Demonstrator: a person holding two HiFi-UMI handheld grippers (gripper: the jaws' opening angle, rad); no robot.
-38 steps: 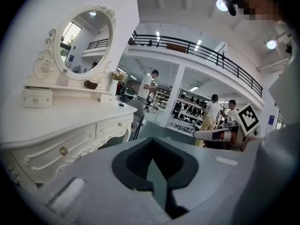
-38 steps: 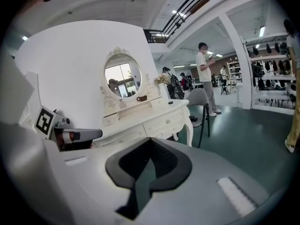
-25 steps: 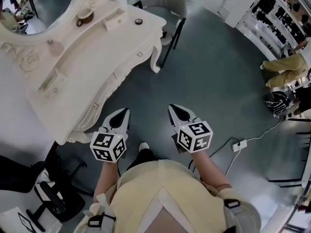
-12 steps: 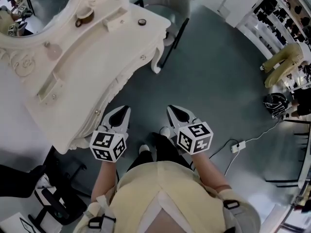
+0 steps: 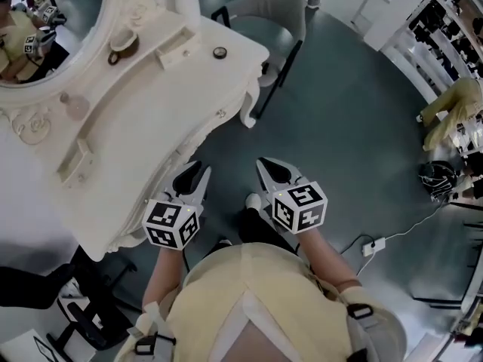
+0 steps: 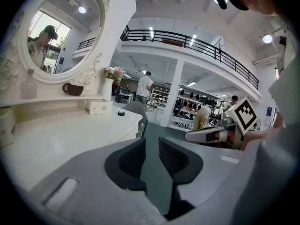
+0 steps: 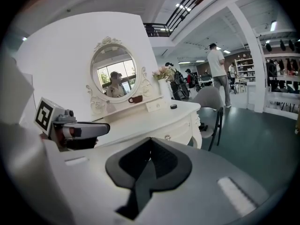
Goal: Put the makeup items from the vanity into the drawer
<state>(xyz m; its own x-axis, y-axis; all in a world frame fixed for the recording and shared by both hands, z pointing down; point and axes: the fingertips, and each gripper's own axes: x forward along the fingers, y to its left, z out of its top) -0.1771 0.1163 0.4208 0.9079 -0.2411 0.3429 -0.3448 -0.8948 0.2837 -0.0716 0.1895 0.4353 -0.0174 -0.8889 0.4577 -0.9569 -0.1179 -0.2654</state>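
The white vanity fills the upper left of the head view. On its top lie a small round dark compact, a brown cup below the mirror and a pale bottle. A drawer knob shows on its front. My left gripper hovers beside the vanity's front edge. Its jaws have just been opening and now stand slightly apart with nothing between them. My right gripper is over the floor, shut and empty. The compact lies far ahead of both.
A grey chair stands past the vanity's right end. Two small drawer boxes sit on the vanity top. A cable and power strip lie on the floor at the right. People stand in the background by shelves.
The vanity has come closer as the person walked toward it, both grippers carried along. The left gripper's jaws have parted a little; the right stays shut.
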